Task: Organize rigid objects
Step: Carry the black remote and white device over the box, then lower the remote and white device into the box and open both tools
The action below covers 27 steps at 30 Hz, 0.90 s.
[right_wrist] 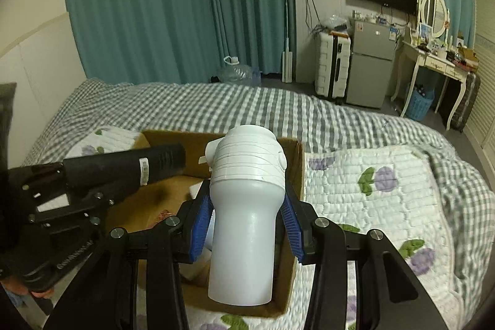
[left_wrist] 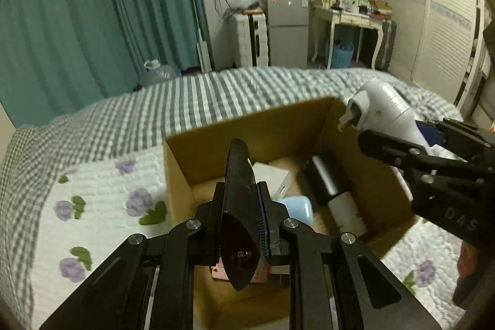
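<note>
Bed (right_wrist: 216, 110) w/ checked cover and a floral quilt carries the open cardboard box (left_wrist: 247, 126), which is where the rigid stuff is going. Box already holds approx 4 items: a black-and-white cylinder (left_wrist: 328, 181) lying along the right wall, a white boxy item (left_wrist: 275, 175) toward the back, a pale blue cup (left_wrist: 298, 207) mid-floor, plus something pink (left_wrist: 216, 271) near the front, mostly hidden. So the job looks well underway, not finished. 2 more pieces are in the air over the box: right gripper (right_wrist: 247, 225) is clamped on a white plug-in device (right_wrist: 247, 206), blue pads on its neck; left gripper (left_wrist: 241, 221) is clamped tight on a slim black tube-like item (left_wrist: 239, 184). Both still need lowering in and releasing. No loose items visible on the quilt around the box.
</note>
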Available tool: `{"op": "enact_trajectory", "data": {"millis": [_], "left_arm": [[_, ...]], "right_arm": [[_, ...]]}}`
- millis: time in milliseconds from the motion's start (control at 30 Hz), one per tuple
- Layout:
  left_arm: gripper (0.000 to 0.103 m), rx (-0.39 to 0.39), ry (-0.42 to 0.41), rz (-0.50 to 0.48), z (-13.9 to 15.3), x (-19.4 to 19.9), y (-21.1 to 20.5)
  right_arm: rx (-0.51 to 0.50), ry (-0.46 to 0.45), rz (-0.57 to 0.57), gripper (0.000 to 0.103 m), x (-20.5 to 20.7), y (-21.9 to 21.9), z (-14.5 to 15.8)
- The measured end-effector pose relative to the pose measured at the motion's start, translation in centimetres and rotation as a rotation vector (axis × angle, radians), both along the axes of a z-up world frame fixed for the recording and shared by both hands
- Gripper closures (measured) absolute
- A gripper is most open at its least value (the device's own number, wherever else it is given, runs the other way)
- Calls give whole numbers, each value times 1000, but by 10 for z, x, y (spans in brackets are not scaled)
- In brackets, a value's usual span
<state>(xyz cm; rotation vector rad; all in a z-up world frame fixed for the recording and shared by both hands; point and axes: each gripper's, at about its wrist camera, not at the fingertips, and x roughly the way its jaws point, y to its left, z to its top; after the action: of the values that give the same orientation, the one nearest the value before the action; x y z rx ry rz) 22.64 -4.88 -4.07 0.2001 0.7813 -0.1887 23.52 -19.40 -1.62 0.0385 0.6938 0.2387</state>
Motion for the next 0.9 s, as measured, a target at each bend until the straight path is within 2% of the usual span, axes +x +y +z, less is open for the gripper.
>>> {"op": "enact_trajectory", "data": {"millis": [133,233,333,733,900], "left_arm": [[84,6,28,-2,-15,5,-1],[76,21,20,-3,-16,3,-3],[42,33,24,3,-11,-3,-4],[41,-73,13,50,22,-34,19],[41,-96,16,93,20,-31,28]], "right_arm": [[7,38,6,60,7,-3,-25],[8,54,1,60,9,-6,-32],[9,52,-5,60,9,-10,-30],[35,19,-23,60,-8,-15,-14],[39,31,-9,60,0,-8,-18]]}}
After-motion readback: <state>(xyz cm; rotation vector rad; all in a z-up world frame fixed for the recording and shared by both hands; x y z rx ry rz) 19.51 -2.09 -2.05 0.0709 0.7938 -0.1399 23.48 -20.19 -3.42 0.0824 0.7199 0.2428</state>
